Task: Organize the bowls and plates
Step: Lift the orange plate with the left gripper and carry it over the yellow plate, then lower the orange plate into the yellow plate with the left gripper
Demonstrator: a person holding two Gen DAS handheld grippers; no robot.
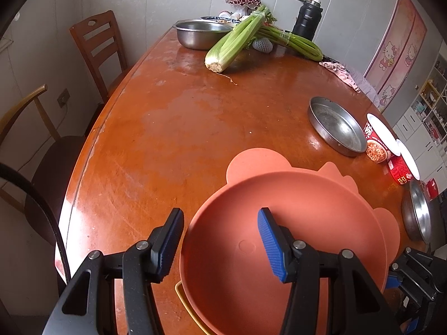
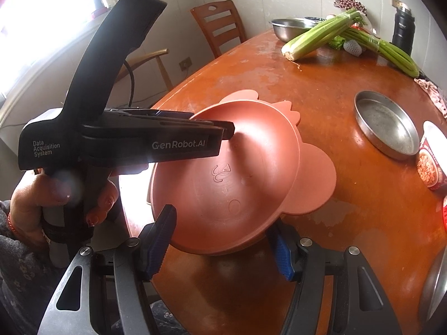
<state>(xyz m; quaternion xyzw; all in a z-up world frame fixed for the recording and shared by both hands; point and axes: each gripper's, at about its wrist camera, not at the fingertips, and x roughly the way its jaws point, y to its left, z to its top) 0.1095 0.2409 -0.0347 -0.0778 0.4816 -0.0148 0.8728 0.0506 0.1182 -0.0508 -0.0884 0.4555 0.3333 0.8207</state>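
Observation:
A salmon-pink bowl (image 1: 265,234) with animal-ear tabs sits near the table's front edge, over a matching flat pink piece (image 2: 315,184). My left gripper (image 1: 220,240) is open and straddles the bowl's near-left rim, one finger inside, one outside. In the right wrist view the left gripper (image 2: 226,131) reaches over the bowl (image 2: 223,178). My right gripper (image 2: 223,240) is open, with the bowl's near rim between its fingers. A round steel pan (image 1: 336,125) lies to the right, and also shows in the right wrist view (image 2: 387,124).
A steel bowl (image 1: 201,32), celery bunches (image 1: 237,40), and a black flask (image 1: 306,21) sit at the far end. Instant noodle cups (image 1: 378,143) and another steel dish (image 1: 417,212) stand at the right edge. Chairs (image 1: 96,44) stand on the left.

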